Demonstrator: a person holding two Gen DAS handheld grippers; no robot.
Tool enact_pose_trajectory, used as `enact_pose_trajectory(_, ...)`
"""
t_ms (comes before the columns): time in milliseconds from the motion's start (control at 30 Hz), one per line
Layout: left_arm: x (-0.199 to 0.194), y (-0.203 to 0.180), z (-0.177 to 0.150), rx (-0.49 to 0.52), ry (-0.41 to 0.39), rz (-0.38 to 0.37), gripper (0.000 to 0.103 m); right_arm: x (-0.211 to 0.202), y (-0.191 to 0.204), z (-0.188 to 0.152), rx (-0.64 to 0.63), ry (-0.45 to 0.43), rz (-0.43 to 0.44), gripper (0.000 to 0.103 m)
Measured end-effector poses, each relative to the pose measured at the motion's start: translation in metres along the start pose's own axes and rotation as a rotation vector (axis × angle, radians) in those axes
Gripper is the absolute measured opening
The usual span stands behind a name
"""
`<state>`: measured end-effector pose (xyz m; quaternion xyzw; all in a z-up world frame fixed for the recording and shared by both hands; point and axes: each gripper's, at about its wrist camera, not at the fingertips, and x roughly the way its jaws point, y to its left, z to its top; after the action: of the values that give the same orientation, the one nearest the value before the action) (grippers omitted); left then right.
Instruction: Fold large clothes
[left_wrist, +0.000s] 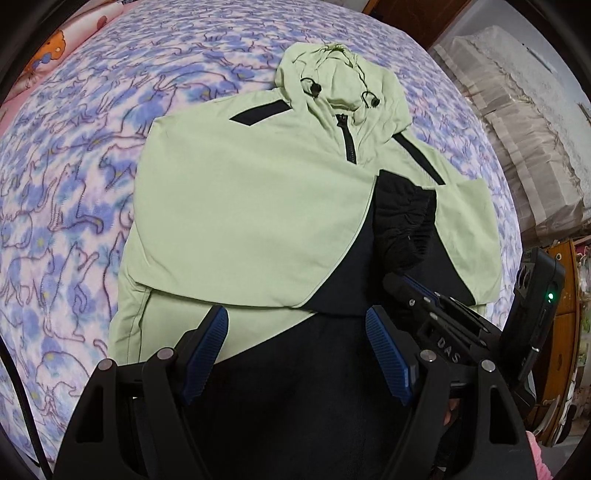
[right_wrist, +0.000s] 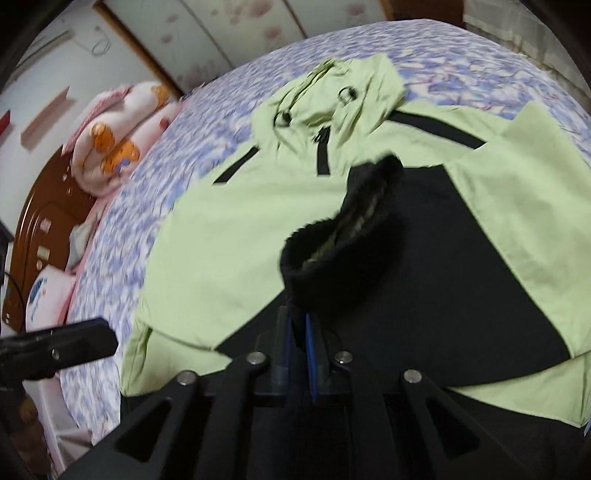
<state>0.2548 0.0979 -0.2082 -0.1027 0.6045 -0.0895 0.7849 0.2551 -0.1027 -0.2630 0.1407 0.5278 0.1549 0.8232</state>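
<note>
Domestic bedroom. A bed (left_wrist: 92, 177) carries a blue-and-pink cat-print fleece blanket (right_wrist: 122, 221); folded cartoon-print quilts (right_wrist: 114, 133) lie beside a dark wooden headboard (right_wrist: 44, 221), below floral-panelled wardrobe doors (right_wrist: 240, 33). A wooden cabinet (left_wrist: 565, 332) stands alongside.

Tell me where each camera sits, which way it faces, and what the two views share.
Left wrist: on the left gripper, open, looking up the bed over the green jacket; the right gripper shows too.
Right wrist: on the right gripper, shut on the black cuff, facing the hood.
Shared: jacket, cuff, bed.
</note>
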Motion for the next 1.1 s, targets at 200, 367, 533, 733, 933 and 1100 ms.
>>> enact_pose_trajectory(200, 0.005, -0.001, 0.006, 0.007, -0.005, 0.019, 0.076, 0.003, 0.004, -0.005, -0.066, 0.012, 0.058, 0.031)
enact_pose_trajectory(367, 0.023, -0.001, 0.008, 0.004, 0.048, 0.025, 0.076, -0.003, 0.011, -0.006, -0.094, 0.004, 0.052, 0.031)
enact_pose_trajectory(533, 0.041, -0.007, 0.005, -0.067, 0.064, -0.057, 0.076, -0.022, -0.004, -0.016, -0.082, -0.015, -0.002, 0.031)
enact_pose_trajectory(733, 0.069, -0.024, 0.0, -0.163, 0.052, -0.136, 0.066, -0.05, -0.038, -0.031, -0.078, -0.015, -0.153, 0.034)
enact_pose_trajectory(933, 0.099, -0.033, -0.008, -0.318, 0.047, -0.164, 0.052, -0.073, -0.088, -0.042, -0.008, -0.016, -0.207, 0.04)
enact_pose_trajectory(1100, 0.107, -0.039, -0.01, -0.406, -0.012, -0.179, 0.049, -0.084, -0.12, -0.047, -0.045, 0.013, -0.266, 0.04)
